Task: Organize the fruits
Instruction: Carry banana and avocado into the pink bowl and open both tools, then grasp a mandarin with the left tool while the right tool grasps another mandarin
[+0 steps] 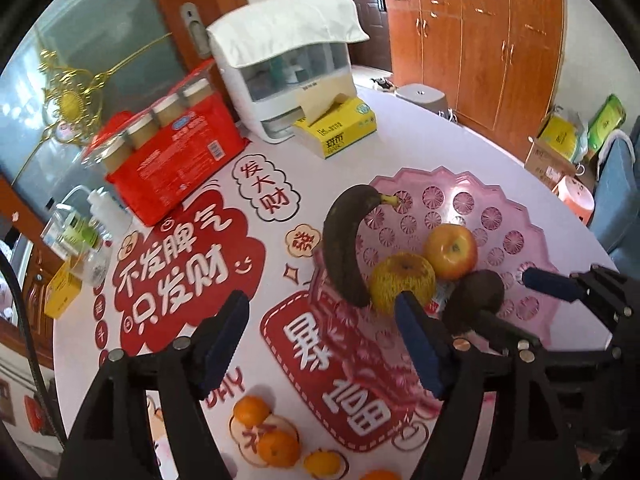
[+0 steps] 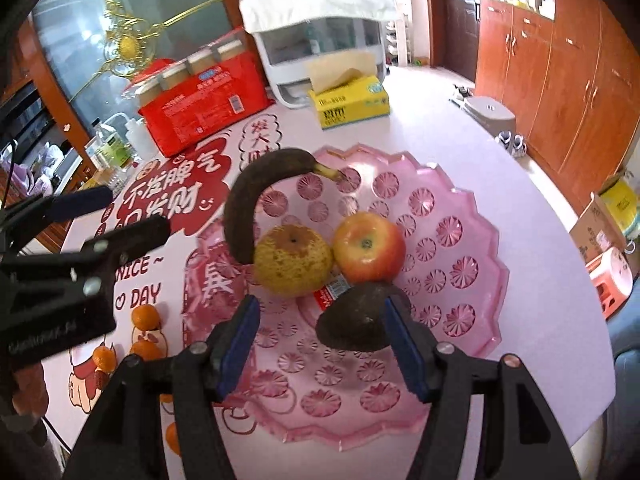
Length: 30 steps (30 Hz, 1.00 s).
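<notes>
A pink plastic tray [image 1: 492, 216] [image 2: 440, 232] holds a dark overripe banana [image 1: 340, 248] [image 2: 240, 208], a yellow speckled pear [image 1: 402, 284] [image 2: 294, 260], a red apple [image 1: 452, 250] [image 2: 368, 248] and a dark avocado [image 1: 476, 296] [image 2: 352, 316]. My right gripper [image 2: 322, 344] [image 1: 520, 304] is open above the tray's near part. The avocado rests in the tray against its right pad, well apart from the left pad. My left gripper [image 1: 320, 344] [image 2: 132, 216] hangs open and empty over the tray's left rim. Several tangerines [image 1: 278, 448] [image 2: 146, 316] lie on the printed tablecloth.
At the back of the table stand a red pack of jars [image 1: 172, 152] [image 2: 204, 104], a white lidded box [image 1: 288, 80] and a yellow tissue box [image 1: 336, 128] [image 2: 352, 104]. Bottles [image 1: 80, 236] crowd the left edge. Wooden cupboards [image 2: 560, 80] and an orange stool [image 2: 612, 280] are beyond the table.
</notes>
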Each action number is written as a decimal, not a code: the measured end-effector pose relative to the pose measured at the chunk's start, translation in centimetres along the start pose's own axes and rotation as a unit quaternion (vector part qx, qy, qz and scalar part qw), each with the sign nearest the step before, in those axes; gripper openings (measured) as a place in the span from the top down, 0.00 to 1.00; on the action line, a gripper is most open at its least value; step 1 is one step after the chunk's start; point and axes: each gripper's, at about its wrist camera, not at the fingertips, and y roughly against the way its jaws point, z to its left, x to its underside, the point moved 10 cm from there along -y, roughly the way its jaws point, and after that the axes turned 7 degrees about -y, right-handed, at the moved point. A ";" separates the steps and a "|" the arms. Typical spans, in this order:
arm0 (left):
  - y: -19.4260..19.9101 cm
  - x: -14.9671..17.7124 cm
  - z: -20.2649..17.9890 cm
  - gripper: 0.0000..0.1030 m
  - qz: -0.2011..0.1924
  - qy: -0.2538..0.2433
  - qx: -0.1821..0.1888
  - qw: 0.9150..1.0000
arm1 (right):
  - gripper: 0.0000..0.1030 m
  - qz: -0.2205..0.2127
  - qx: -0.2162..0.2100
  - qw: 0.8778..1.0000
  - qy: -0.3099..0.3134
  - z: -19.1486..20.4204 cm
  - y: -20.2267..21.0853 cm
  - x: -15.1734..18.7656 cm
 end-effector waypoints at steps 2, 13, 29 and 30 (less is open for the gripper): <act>1.4 0.7 0.5 0.26 -0.006 0.009 -0.003 1.000 | 0.38 -0.005 0.000 1.000 0.009 0.6 1.0 0.0; 9.2 4.6 5.2 0.21 -0.045 0.066 -0.013 0.997 | 0.38 -0.050 -0.014 0.998 0.039 4.6 6.7 -0.6; 15.0 11.3 14.0 0.16 -0.075 0.131 -0.035 0.988 | 0.38 -0.085 -0.028 0.993 0.078 12.4 10.4 1.4; 14.9 11.8 14.5 0.16 -0.074 0.133 -0.038 0.988 | 0.38 -0.084 -0.027 0.993 0.079 12.8 10.3 1.7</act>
